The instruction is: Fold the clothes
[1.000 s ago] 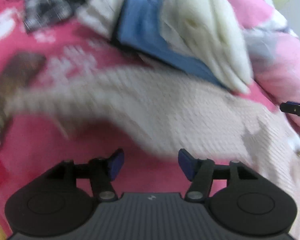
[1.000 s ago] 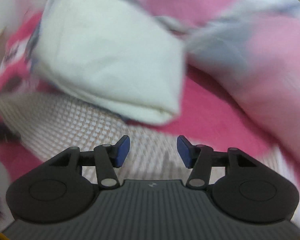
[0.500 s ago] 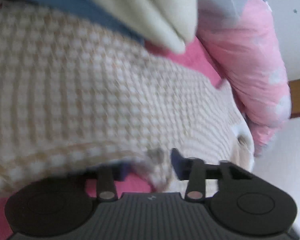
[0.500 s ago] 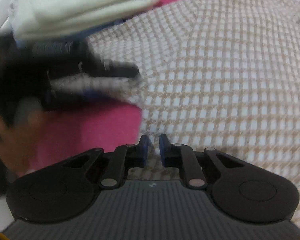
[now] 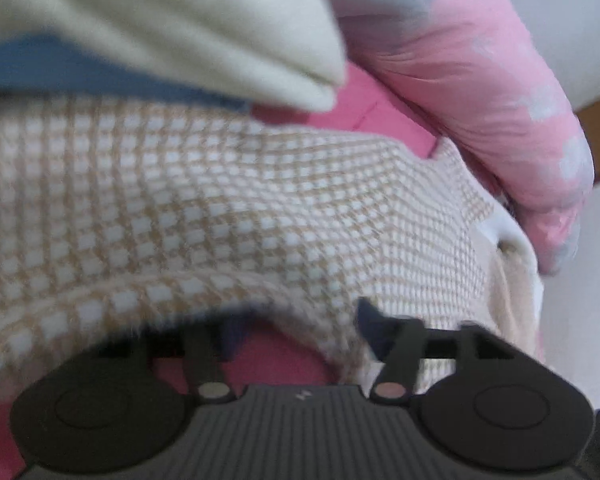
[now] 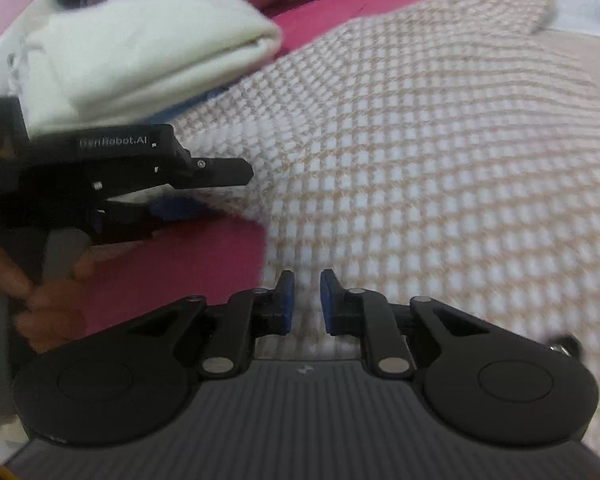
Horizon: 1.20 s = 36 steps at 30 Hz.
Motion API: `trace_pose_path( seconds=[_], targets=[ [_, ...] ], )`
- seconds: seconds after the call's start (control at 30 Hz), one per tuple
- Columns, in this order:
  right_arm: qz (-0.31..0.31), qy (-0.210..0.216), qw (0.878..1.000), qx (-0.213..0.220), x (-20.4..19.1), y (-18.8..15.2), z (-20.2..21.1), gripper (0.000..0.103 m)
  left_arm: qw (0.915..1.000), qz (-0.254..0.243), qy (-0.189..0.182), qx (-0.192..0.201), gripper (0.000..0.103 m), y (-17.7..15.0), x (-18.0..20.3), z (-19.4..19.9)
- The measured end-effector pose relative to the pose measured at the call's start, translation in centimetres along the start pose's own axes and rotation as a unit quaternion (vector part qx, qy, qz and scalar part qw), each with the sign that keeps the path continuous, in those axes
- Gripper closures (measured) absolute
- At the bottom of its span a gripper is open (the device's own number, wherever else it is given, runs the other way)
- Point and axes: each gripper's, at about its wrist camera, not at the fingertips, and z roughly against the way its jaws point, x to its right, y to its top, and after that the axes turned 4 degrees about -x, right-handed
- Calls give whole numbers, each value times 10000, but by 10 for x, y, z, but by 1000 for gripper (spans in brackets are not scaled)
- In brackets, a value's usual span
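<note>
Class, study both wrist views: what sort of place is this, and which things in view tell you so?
Probably a bedroom, with clothes folded on a bed. A pink sheet lies under the checked garment, a rolled pink quilt lies beside it, and folded cream clothing is stacked nearby.

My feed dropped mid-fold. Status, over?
Right gripper shut on beige-and-white checked knit garment. Left gripper open, hem draped over it. Folded cream cloth lies close beside.

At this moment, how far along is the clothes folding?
Done: a cream garment lies folded on a blue one. In hand: the checked sweater, its hem between the right gripper jaws, the left gripper at its edge. Left: the sweater lies mostly spread out, unfolded.
</note>
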Motion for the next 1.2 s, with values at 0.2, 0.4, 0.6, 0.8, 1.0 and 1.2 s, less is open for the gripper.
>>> trace_pose_path(
  seconds=[0.2, 0.4, 0.6, 0.8, 1.0, 1.2],
  targets=[
    [-104, -415, 9974, 576, 36, -40, 73, 86, 9961, -777, 409, 119, 24, -37, 33, 30],
    [-1044, -151, 9944, 32, 119, -58, 40, 87, 9932, -888, 537, -537, 25, -79, 48, 33],
    [-828, 206, 9964, 27, 149, -50, 119, 81, 9870, -844, 510, -1265, 25, -127, 56, 46],
    [-207, 354, 9957, -833, 156, -107, 150, 76, 9736, -920, 884, -1892, 28, -175, 58, 40],
    [74, 162, 9952, -967, 150, -135, 126, 70, 9591, -1498, 1483, -1889, 34, -183, 81, 27],
    [-117, 499, 9967, -630, 148, -145, 163, 60, 9546, -1832, 1891, -1396, 36, -165, 107, 33]
  ],
)
